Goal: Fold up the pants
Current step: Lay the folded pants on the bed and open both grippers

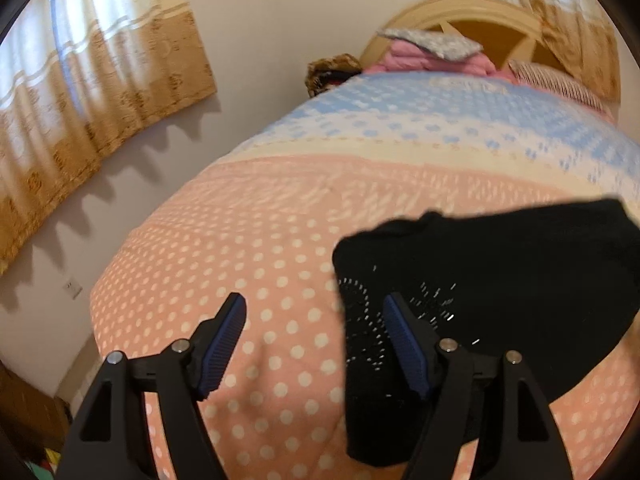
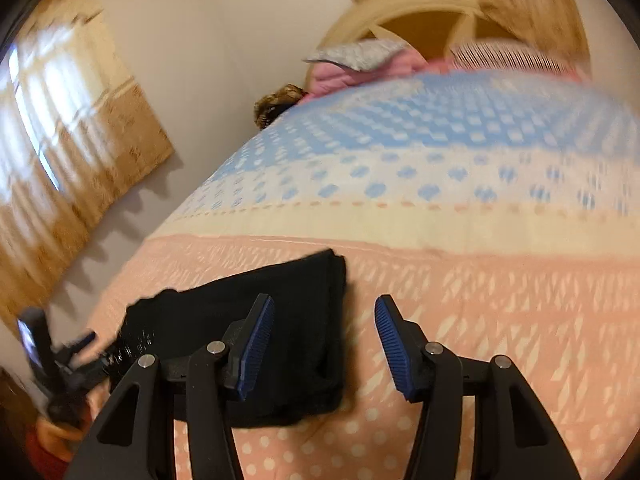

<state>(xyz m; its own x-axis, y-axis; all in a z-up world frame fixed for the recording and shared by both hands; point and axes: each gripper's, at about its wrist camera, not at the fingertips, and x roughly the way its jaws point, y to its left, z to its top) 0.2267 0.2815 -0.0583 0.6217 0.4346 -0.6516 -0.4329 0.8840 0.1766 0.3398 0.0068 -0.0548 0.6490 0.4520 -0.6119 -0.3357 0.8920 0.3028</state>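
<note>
The black pants (image 1: 500,280) lie folded into a compact, flat bundle on the pink polka-dot part of the bed cover (image 1: 280,240), small silvery dashes glinting near one folded edge.

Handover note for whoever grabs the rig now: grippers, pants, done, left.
Left gripper: open, nothing between the pads, over the pants' left edge.
Right gripper: open, empty, over the pants' right edge.
Pants: black, lying as a compact folded bundle on the pink dotted bedspread, near the bed's front; both grippers are clear of the cloth.
Done: pants look folded into a rough rectangle and are released.
Left: check the fold; the left edge looks a bit uneven, so maybe tidy it or add one more fold. Frames are blurred, so details are uncertain.
</note>
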